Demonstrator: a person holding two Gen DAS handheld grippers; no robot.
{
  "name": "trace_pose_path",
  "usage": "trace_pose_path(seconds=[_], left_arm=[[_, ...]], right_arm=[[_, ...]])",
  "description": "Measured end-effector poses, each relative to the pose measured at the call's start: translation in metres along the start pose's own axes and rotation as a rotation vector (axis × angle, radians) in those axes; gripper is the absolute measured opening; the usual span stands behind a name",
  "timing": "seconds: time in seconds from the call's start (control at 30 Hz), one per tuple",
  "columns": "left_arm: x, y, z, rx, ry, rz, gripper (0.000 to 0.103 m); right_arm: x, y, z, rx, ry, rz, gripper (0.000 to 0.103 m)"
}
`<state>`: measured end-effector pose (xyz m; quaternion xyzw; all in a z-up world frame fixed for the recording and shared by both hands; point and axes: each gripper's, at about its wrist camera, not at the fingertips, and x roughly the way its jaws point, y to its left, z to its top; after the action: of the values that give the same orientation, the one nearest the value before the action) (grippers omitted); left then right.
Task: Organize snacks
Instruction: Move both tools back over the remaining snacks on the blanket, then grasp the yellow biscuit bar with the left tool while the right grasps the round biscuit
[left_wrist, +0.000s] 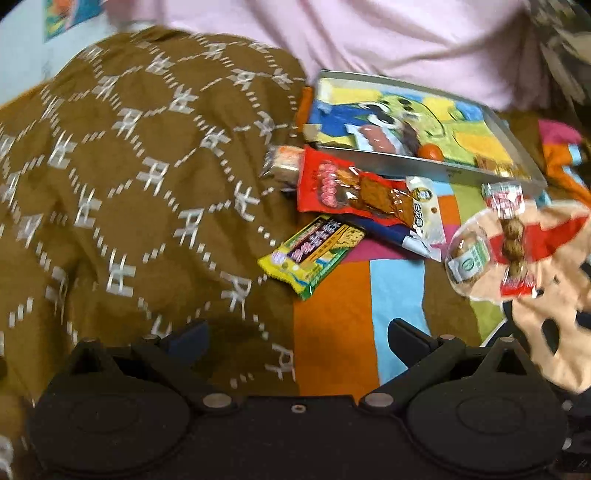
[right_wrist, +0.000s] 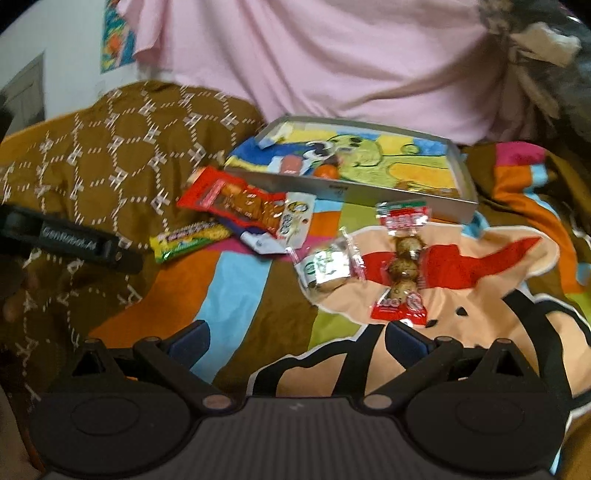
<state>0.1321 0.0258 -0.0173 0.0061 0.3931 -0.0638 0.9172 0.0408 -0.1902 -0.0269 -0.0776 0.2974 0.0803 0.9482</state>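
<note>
Snacks (right_wrist: 255, 210) near "GenRobot.AI"-marked tool (right_wrist: 74, 240)

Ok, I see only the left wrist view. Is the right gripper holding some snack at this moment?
Observer: No. The right gripper is open and holds nothing between its fingers.
Operator: Which snack lies nearest to it?
Observer: The red pack of brown balls. Its near end lies just beyond one fingertip, on the patterned cloth.
</note>
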Motion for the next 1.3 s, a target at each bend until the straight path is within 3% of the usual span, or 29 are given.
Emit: trace_pose_path(seconds=[0.2, 0.6, 0.83, 1.1, 1.3], left_arm=[[0.019, -0.001, 0.019, 0.126, -0.038, 0.005, 0.102], [0.072, -0.016, 0.036, 0.375, -0.092, -0.020, 0.102], [0.094, -0.015, 0.043, 0.421, -0.062, -0.067, 0.102], [0.111, -0.008, 0.051, 0.373, 0.016, -0.142, 0.097], [0.113, -0.010, 0.051, 0.355, 0.040, -0.191, 0.090]], right_arm=[[0.024, -0.013, 0.011, -0.032, 0.018, 0.025, 0.103], [0.082, -0.025, 0.023, -0.173, -0.041, -0.004, 0.103], [0.110, -0.026, 0.025, -0.221, -0.042, 0.006, 0.103], [0.133, -0.024, 0.028, -0.219, -0.011, 0.043, 0.102], [0.138, -0.022, 0.029, -0.205, 0.002, 0.053, 0.091]])
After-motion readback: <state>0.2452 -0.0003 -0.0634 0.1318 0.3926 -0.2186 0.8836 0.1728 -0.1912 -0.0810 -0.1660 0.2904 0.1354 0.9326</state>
